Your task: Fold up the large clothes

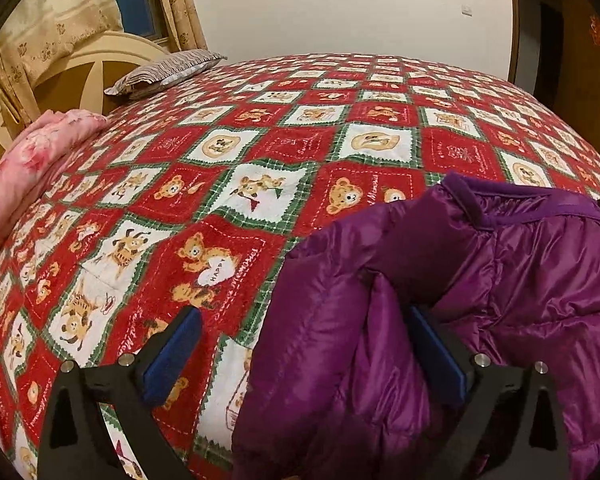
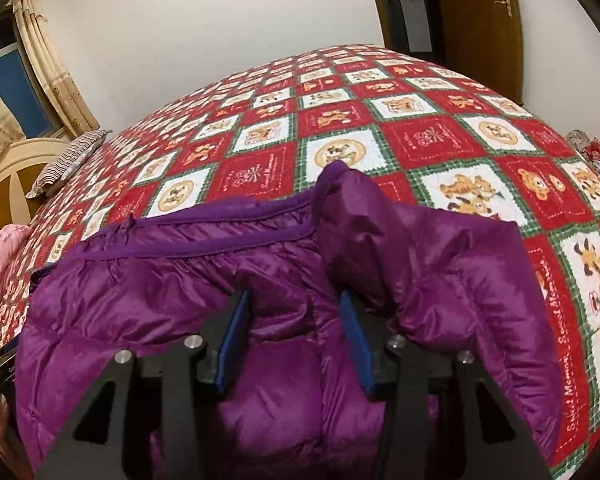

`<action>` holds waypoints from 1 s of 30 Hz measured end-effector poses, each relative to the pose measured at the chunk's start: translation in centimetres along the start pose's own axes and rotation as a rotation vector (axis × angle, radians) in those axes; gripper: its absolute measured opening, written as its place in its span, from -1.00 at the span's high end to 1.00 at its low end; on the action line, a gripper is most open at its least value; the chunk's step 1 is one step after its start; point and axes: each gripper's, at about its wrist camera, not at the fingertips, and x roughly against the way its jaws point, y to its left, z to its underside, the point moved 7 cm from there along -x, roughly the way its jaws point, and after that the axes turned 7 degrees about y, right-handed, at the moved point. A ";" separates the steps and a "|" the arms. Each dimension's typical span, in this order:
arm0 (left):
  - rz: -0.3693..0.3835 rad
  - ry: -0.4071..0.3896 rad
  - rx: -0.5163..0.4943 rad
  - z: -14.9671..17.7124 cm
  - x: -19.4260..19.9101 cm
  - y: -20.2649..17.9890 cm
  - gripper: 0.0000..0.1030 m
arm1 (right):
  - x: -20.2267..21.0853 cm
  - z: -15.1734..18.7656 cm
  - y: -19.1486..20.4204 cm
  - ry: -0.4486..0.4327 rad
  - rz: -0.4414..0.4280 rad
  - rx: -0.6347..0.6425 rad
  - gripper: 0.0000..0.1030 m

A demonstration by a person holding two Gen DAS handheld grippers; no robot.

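A purple puffer jacket (image 1: 480,280) lies on the bed's near side, on a red teddy-bear quilt (image 1: 260,152). My left gripper (image 1: 304,320) is open at the jacket's left edge; a fold of jacket fabric sits between the pads, and the right pad (image 1: 436,352) is partly under the fabric. In the right wrist view the jacket (image 2: 180,288) fills the foreground, with a bunched sleeve or hood (image 2: 356,232) sticking up. My right gripper (image 2: 294,308) is open over the jacket, its blue pads (image 2: 232,344) wide apart with puffy fabric between them.
A pink folded blanket (image 1: 32,168) and a striped pillow (image 1: 168,72) lie by the cream headboard (image 1: 72,76) at the left. A wooden door (image 2: 480,12) stands behind the bed. Some loose items (image 2: 596,152) lie at the quilt's right edge.
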 end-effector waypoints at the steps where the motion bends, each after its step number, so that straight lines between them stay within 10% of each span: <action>1: 0.000 0.001 0.000 0.0 0.0 0.1 -0.98 | -0.1 0.0 0.0 0.003 0.007 0.004 0.04; 8: 0.010 0.043 0.009 -0.5 0.3 0.6 -0.98 | -0.4 0.0 0.3 0.018 0.032 0.022 0.03; 17: 0.053 -0.166 -0.044 -2.0 9.4 -4.3 -0.98 | 5.8 -0.6 6.3 -0.091 -0.001 0.089 -0.13; 30: 0.107 -0.072 -0.071 0.8 3.8 -8.0 -0.98 | 0.5 3.2 8.9 -0.031 -0.013 0.164 -0.21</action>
